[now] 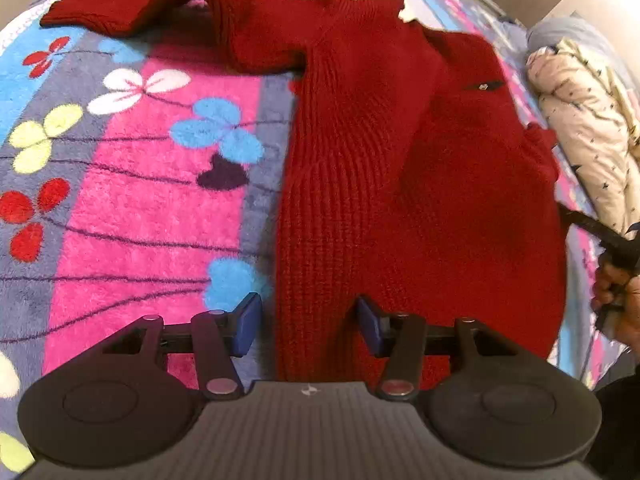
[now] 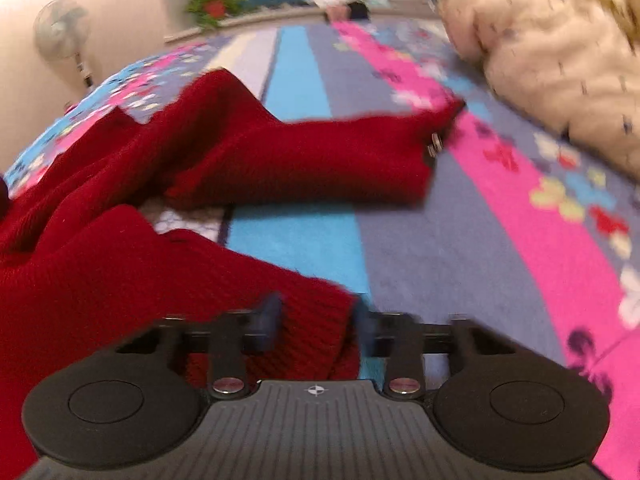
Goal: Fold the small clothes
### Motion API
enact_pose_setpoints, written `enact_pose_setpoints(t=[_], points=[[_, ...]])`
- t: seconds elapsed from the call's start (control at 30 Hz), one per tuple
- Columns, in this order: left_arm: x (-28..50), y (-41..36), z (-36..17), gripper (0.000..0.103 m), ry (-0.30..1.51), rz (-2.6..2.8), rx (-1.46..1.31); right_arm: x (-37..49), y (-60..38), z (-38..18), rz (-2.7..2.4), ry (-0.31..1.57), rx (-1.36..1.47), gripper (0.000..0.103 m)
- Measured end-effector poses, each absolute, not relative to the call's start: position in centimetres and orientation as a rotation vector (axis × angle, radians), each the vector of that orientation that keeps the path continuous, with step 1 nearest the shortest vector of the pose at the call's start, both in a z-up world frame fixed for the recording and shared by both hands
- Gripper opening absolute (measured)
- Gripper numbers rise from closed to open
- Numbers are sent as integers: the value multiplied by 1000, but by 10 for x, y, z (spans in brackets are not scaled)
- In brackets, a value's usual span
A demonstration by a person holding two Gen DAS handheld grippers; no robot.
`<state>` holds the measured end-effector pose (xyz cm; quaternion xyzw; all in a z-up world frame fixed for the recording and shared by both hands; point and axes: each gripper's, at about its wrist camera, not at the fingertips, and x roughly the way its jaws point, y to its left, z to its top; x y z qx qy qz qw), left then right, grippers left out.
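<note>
Red knitted sweater (image 1: 400, 160) spread out on a fluffy blanket with pink, blue and grey stripes and flower shapes (image 1: 132, 200). One sleeve (image 1: 132, 8) stretched out to the far left, lying flat on the blanket. Small dark tag with a shiny bit (image 1: 483, 87) on the right side of the sweater.

Left gripper (image 1: 308, 326) down low by the near edge of the sweater, its blue pads (image 1: 245, 326) pulled wide apart, holding nothing. Edge of the red knit lying between the two pads, not pinched.

Right gripper (image 2: 316, 322) blurry, so hard to see well. Fingers (image 2: 269, 320) spread apart too, with a red ribbed cuff or hem (image 2: 312, 312) lying in the gap. Not squeezed on it, as far as can be seen. Another red sleeve (image 2: 320, 160) lying across the blanket further off.

Puffy cream quilt with little dark marks (image 2: 560, 60) bunched up at the right. White standing fan (image 2: 60, 36) and a green plant in a red pot (image 2: 214, 4) far back.
</note>
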<state>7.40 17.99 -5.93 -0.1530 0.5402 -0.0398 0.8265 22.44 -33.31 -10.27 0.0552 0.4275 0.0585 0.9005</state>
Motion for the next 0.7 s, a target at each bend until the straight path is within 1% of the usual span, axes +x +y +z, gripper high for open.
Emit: enact_pose_setpoints(t=[0.03,0.13,0.17,0.27,0.33,0.43,0.53,0.57,0.63,0.67,0.7], points=[[75,179,-60,52,1149,-79,-315,222,-333,-99,132,879,107,13],[74,177,-60,31,1141,-85,-303,208,-346,-76,132,829,155,11],[73,177,-59,26,1134,-88,-301,201,-352,-66,131,806,178,11],[67,177,-49,17,1098,-107,-293,172,-368,-34,115,742,233,10],[59,177,-40,14,1061,-133,-298,148,-382,-15,78,705,266,9],[43,183,-23,13,1000,-168,-287,94,-400,10,15,641,309,9],[28,197,-20,12,1009,-131,-265,33,-405,24,-71,615,285,9],[25,203,-21,7,1023,-116,-269,16,-408,23,-122,630,294,9],[21,214,-24,7,1049,-81,-271,-4,-409,13,-159,713,311,9],[20,217,-26,1,1069,-51,-262,-2,-404,-3,-102,833,290,10],[20,221,-30,2,1093,-13,-248,1,-405,-19,-78,918,298,10]])
